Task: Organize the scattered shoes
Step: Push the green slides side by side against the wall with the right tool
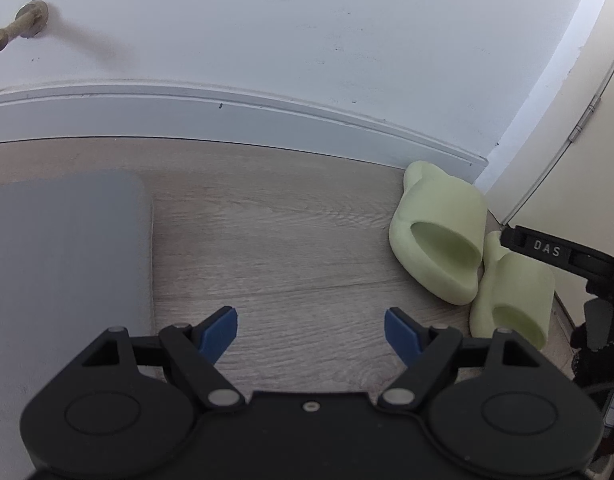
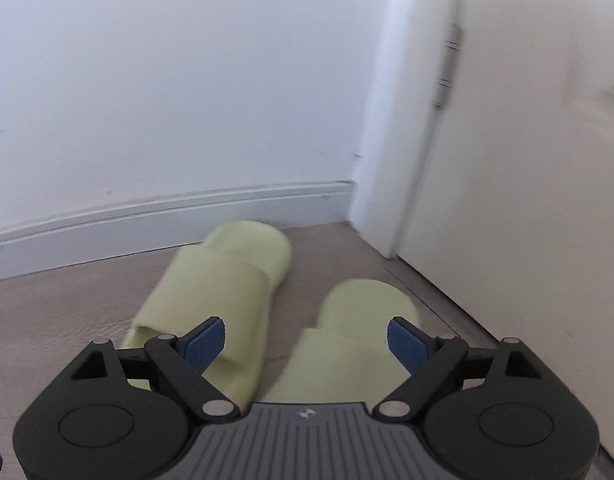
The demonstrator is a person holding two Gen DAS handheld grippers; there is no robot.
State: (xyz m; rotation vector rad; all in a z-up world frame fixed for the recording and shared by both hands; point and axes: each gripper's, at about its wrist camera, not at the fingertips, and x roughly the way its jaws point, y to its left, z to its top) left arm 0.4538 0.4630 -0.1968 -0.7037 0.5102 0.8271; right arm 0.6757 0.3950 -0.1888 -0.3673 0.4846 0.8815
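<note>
A: Slides [image 1: 439,236] first. From the left wrist we see the pale green pair by the skirting board [image 1: 235,120], toes toward it, long axes running away from it. Our left gripper [image 1: 311,330] is spread wide over bare floor, gripping nothing, the pair well off to its right.

B: From the right wrist, our right gripper [image 2: 307,340] hangs just behind the heels, spread wide and empty, nearer slide [image 2: 347,344] between the jaws. We judge the right hand closer.
</note>
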